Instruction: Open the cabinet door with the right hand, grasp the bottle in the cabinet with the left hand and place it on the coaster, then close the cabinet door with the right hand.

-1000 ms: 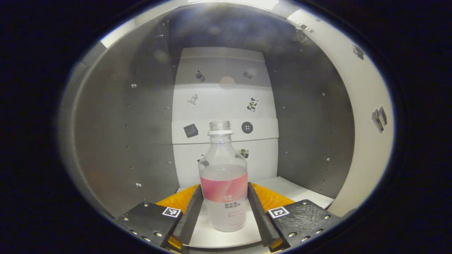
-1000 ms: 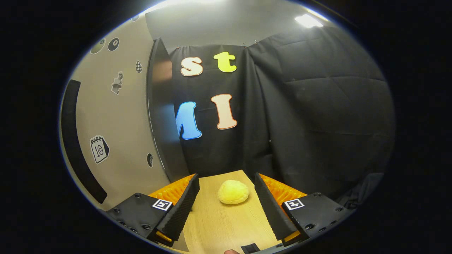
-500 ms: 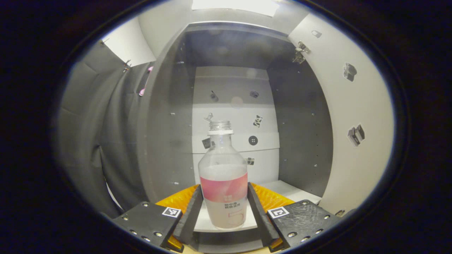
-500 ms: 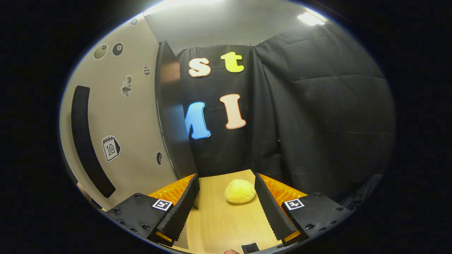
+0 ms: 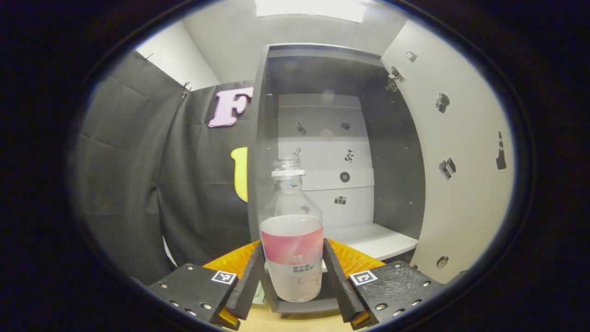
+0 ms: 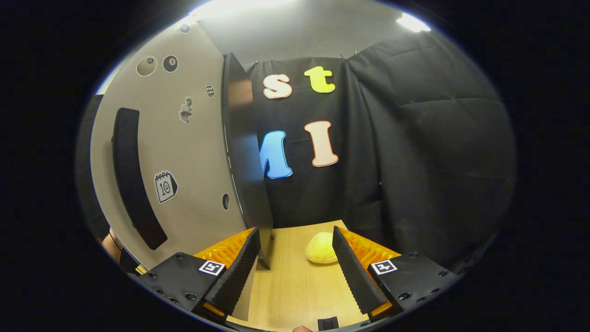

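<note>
Both fingers of the left gripper [image 5: 293, 272] pressed the upright bottle [image 5: 292, 240], clear of the cabinet [image 5: 368, 240] shelf; right gripper [image 6: 295, 272] gaped empty beside the door [image 6: 193, 152].

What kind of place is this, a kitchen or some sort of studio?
Most likely a staged recording booth, not a real kitchen: black cloth hangs as walls, one small sticker-dotted cabinet stands with its door open, and a wooden table sits beneath.

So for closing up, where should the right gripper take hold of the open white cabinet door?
Take the long dark vertical handle on the white cabinet door, from the door's outer face. It runs upright and stands proud of the panel, so the right gripper, jaws open, could likely close across its width near mid-height.
</note>
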`<state>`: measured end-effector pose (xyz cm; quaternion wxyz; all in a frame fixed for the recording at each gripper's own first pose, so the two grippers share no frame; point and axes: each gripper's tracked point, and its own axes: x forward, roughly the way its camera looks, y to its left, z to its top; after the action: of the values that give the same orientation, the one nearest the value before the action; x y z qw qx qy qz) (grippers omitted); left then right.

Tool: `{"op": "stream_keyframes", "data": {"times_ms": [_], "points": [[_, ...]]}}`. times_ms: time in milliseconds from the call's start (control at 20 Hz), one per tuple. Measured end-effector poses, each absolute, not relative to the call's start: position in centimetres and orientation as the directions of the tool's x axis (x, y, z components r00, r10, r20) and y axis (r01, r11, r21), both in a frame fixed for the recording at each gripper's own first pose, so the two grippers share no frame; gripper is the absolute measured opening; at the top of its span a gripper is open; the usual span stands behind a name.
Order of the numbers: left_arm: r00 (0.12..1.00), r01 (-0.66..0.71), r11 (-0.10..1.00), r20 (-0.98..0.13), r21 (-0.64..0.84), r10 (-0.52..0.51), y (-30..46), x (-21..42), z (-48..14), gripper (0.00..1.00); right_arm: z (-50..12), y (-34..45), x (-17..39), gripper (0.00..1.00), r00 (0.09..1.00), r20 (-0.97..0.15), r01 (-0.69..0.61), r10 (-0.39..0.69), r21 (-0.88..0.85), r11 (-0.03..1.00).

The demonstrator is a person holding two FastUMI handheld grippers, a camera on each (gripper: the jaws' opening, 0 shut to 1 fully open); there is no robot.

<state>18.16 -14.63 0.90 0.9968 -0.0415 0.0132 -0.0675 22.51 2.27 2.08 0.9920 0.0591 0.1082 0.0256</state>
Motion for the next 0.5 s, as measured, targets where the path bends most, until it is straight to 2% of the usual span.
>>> {"op": "stream_keyframes", "data": {"times_ms": [50, 100, 300, 350, 450, 500], "points": [[0.992, 0.124, 0.988, -0.026, -0.088, -0.127, -14.2, 17.1, 0.6, 0.74, 2.0, 2.3, 22.4, 0.99, 0.974, -0.214, -0.044, 0.07, 0.123, 0.991], [0.992, 0.115, 0.989, -0.031, -0.096, -0.118, -13.8, 16.2, 0.2, 0.74, 1.8, 2.5, 22.2, 0.94, 0.973, -0.217, -0.054, 0.081, 0.128, 0.99], [0.996, 0.074, 0.99, -0.036, -0.123, -0.079, -12.0, 12.8, -1.3, 0.71, 1.5, 2.5, 21.8, 0.94, 0.968, -0.225, -0.079, 0.11, 0.142, 0.987], [0.997, 0.061, 0.99, -0.038, -0.124, -0.066, -11.5, 11.9, -1.7, 0.71, 1.4, 2.4, 21.7, 0.99, 0.967, -0.229, -0.084, 0.116, 0.146, 0.986], [0.998, 0.031, 0.992, -0.049, -0.12, -0.038, -10.5, 10.2, -2.6, 0.71, 1.5, 2.5, 21.6, 0.99, 0.965, -0.23, -0.093, 0.128, 0.155, 0.983], [0.998, 0.016, 0.993, -0.059, -0.119, -0.023, -10.2, 9.6, -3.1, 0.74, 1.5, 2.4, 21.6, 0.94, 0.965, -0.227, -0.095, 0.13, 0.159, 0.983]]}}
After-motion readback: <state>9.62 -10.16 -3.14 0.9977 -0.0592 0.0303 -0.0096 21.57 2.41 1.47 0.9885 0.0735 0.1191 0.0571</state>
